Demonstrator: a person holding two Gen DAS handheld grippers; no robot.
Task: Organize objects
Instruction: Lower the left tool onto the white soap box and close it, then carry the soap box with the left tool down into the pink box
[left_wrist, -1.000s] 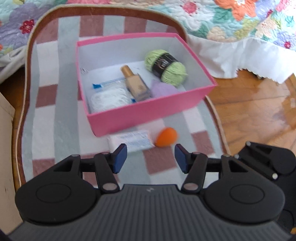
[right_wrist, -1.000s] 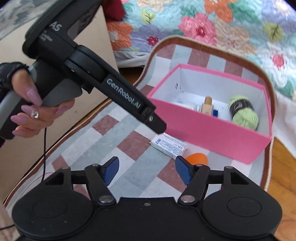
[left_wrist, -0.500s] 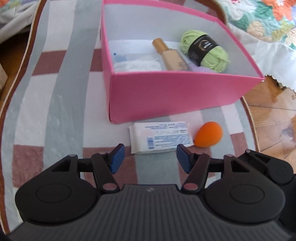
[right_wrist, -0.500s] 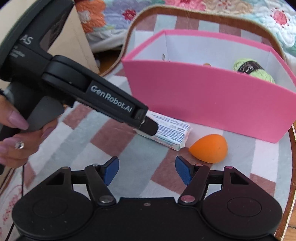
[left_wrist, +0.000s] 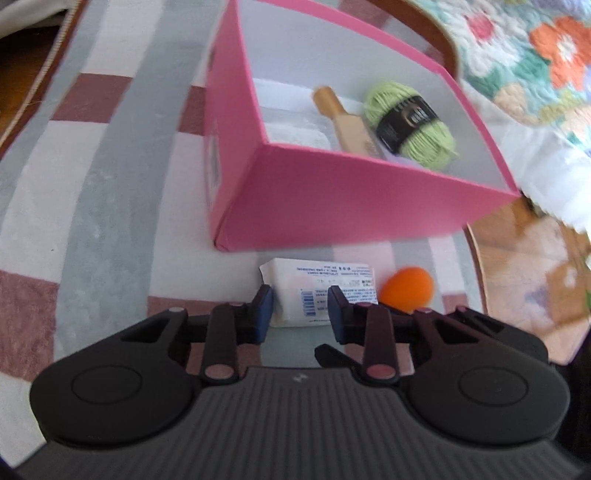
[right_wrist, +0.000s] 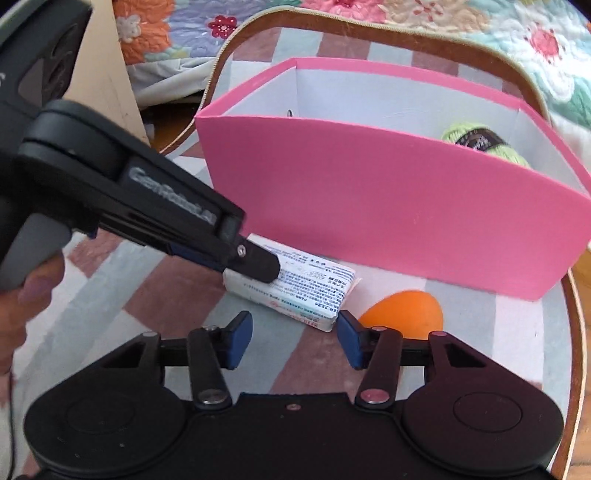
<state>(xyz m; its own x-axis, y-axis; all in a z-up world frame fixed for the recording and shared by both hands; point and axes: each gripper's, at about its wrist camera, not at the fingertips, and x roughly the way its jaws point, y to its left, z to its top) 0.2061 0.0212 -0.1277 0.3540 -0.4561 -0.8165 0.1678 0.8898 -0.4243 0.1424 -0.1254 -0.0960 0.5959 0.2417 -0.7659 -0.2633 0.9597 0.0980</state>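
While the left gripper (left_wrist: 300, 309) clamps the packet (left_wrist: 320, 291) lying before the pink box (left_wrist: 354, 199) — jaws just closed — lift straight, clearing the wall; right gripper (right_wrist: 294, 341), narrowing, holds nothing beside the sponge (right_wrist: 404, 314).

The pink box (right_wrist: 388, 206) wall hides most of the green yarn (right_wrist: 484, 144) in the right wrist view. The left gripper (right_wrist: 258, 267) covers one end of the white packet (right_wrist: 314, 291). The packet's tiny print is unreadable.
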